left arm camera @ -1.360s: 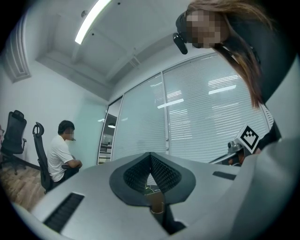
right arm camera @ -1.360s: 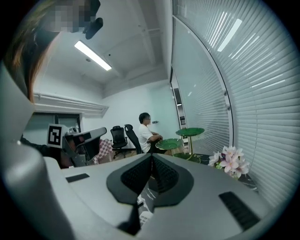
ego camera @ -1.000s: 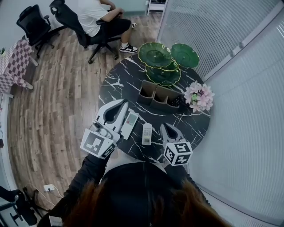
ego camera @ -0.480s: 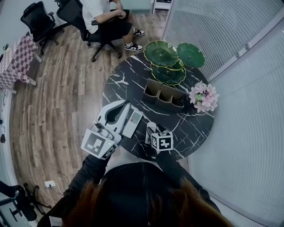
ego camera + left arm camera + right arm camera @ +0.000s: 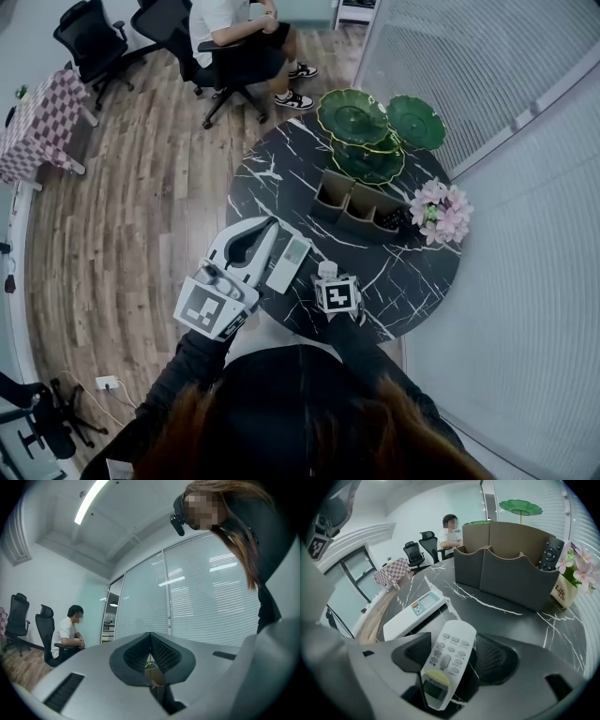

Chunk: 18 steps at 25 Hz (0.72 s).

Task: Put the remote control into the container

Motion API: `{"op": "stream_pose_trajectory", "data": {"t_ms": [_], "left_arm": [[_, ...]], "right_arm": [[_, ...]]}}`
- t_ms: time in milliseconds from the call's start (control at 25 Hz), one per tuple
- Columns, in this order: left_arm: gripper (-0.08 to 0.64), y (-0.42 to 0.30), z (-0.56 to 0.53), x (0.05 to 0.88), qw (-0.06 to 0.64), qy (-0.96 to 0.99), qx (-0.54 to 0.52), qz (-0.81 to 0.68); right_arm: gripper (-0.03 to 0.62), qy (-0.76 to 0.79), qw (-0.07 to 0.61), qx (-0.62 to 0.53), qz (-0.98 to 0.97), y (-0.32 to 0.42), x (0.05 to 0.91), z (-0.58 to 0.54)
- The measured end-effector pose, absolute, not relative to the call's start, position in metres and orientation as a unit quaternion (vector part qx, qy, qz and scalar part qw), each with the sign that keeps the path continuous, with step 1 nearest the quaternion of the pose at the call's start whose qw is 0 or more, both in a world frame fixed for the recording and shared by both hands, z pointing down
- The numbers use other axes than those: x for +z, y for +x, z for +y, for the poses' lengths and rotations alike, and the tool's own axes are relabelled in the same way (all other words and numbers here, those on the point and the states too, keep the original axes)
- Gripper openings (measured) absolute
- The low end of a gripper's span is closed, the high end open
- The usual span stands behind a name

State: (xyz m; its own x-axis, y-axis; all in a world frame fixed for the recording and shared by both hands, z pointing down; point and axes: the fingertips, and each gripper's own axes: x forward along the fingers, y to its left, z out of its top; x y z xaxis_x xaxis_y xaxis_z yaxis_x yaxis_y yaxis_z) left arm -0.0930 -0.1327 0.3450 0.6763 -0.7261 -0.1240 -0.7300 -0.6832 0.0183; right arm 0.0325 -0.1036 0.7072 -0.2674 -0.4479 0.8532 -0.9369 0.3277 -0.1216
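In the head view the left gripper (image 5: 270, 228) hangs over the near-left edge of the table (image 5: 412, 272). The right gripper (image 5: 327, 274) points down at the tabletop, short of the container (image 5: 361, 211). The left gripper view shows its jaws pressed together with nothing between them. In the right gripper view the jaws have just been opening and stand wide apart. The white remote control (image 5: 451, 644) lies on the table between them, beside a second remote (image 5: 415, 612).

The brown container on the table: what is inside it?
A black remote control stands in the right-end compartment of the container, its top sticking out. The front walls cover the other compartments' insides.
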Motion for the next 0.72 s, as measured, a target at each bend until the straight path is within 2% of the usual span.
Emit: {"op": "stream_pose_trajectory", "data": {"t_ms": [400,720], "left_arm": [[0.005,-0.097,-0.134,0.35,0.014,-0.913,0.052,0.405],[0.005,-0.095,-0.138,0.35,0.013,-0.914,0.052,0.403]], "right_arm": [[0.282,0.463,0.393,0.308,-0.733,0.023,0.715,-0.116],[0.277,0.48,0.32,0.322,-0.751,0.034,0.692,-0.124]]}}
